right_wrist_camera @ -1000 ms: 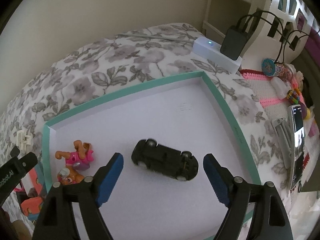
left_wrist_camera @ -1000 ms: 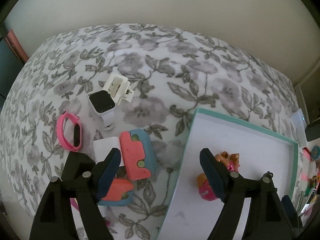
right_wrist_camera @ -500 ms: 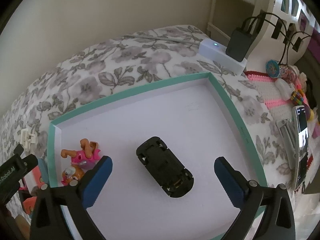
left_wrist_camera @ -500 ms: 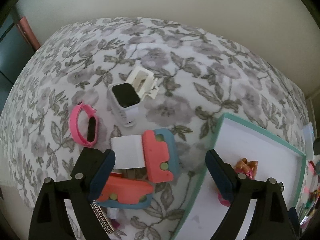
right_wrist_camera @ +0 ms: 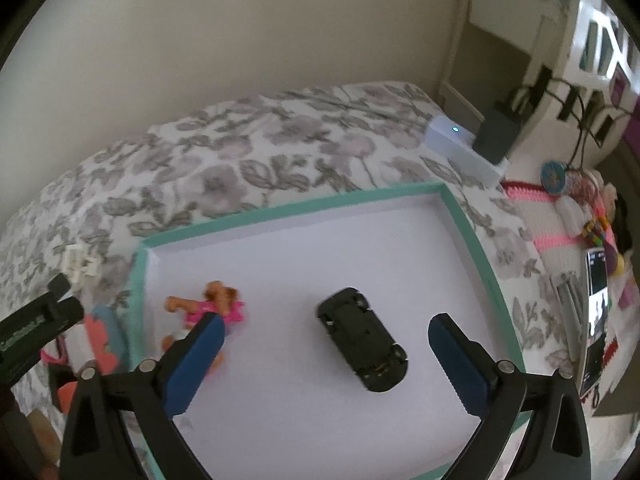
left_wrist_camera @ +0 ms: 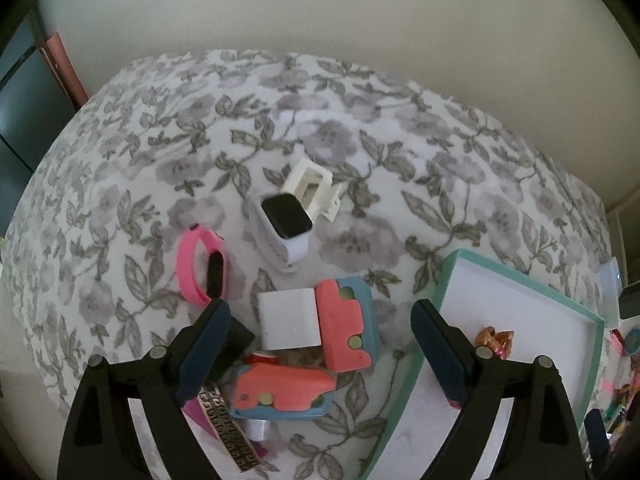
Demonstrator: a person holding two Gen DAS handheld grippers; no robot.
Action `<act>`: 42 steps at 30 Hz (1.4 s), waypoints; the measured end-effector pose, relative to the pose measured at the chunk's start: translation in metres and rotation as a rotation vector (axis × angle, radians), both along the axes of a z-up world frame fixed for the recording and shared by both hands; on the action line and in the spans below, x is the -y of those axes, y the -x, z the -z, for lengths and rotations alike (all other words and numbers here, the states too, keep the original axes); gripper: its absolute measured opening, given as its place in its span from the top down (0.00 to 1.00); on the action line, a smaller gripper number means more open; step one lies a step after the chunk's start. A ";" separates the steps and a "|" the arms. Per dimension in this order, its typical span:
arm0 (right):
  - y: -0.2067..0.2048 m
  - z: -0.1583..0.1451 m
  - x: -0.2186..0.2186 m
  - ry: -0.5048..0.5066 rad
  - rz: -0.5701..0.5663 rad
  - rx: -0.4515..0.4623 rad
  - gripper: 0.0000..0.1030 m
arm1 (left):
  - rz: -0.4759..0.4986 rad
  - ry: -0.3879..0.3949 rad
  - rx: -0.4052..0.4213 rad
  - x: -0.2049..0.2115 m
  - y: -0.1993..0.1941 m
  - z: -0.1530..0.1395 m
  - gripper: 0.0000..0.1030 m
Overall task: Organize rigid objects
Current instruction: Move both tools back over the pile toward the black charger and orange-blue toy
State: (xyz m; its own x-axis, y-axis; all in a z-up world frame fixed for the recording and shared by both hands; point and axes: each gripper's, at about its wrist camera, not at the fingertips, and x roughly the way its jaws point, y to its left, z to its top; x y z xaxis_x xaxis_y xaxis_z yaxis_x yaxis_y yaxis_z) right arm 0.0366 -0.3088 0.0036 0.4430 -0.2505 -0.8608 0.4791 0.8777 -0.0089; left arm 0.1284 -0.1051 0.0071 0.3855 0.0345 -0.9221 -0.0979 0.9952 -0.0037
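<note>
Sorting toys into the teal tray [right_wrist_camera: 472,236]; both grippers stood wide and held nothing.

Right gripper [right_wrist_camera: 324,360] hung over the black toy car [right_wrist_camera: 362,338], which lay upside down on the tray floor, jaws just opened with the car below them, pads clear. The dog figure [right_wrist_camera: 212,304] lay near the tray's left wall. Left gripper [left_wrist_camera: 318,350], jaws also just opened, hovered over the loose pile: 2 coral-and-blue blocks [left_wrist_camera: 346,330], white box [left_wrist_camera: 289,323], pink band [left_wrist_camera: 202,270], smartwatch [left_wrist_camera: 286,220]. Judged between picks; next needed the left to drop and close on 1 piece.
</note>
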 end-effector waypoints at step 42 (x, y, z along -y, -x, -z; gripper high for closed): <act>-0.038 0.058 -0.177 -0.341 -0.451 -0.123 0.06 | -0.195 0.063 -0.104 -0.147 0.022 0.032 0.11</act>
